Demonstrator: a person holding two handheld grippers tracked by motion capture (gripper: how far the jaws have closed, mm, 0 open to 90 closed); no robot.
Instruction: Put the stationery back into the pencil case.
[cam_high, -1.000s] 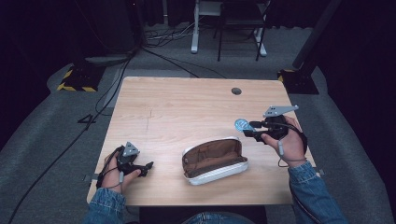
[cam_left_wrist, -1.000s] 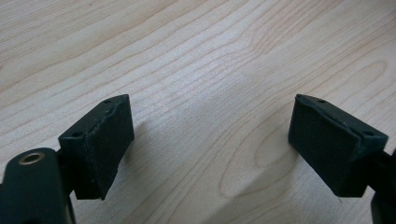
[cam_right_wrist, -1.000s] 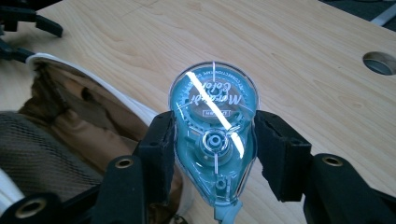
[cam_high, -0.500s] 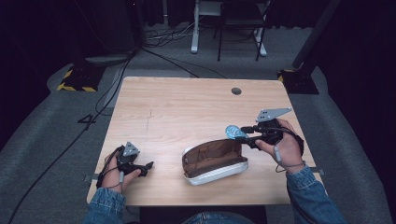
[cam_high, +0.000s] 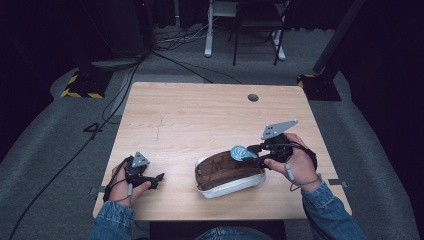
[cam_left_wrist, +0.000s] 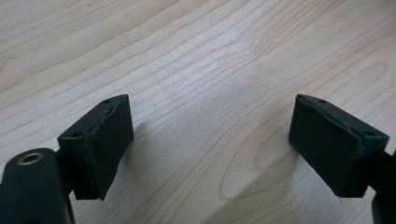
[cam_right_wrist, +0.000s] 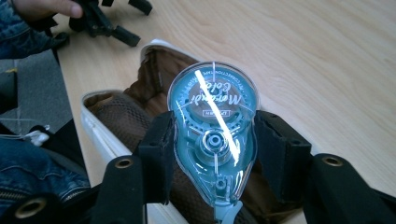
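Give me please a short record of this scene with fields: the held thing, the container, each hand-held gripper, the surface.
held thing: blue see-through correction tape dispenser, clamped between the jaws
container: open pencil case, white shell, brown lining
position of held thing: above the open case's right end
right hand-held gripper: shut on the dispenser
left hand-held gripper: open, holds nothing, low over the table near its front left corner
surface: light wooden table

Tape dispenser (cam_high: 240, 152) over open pouch (cam_high: 227, 173)
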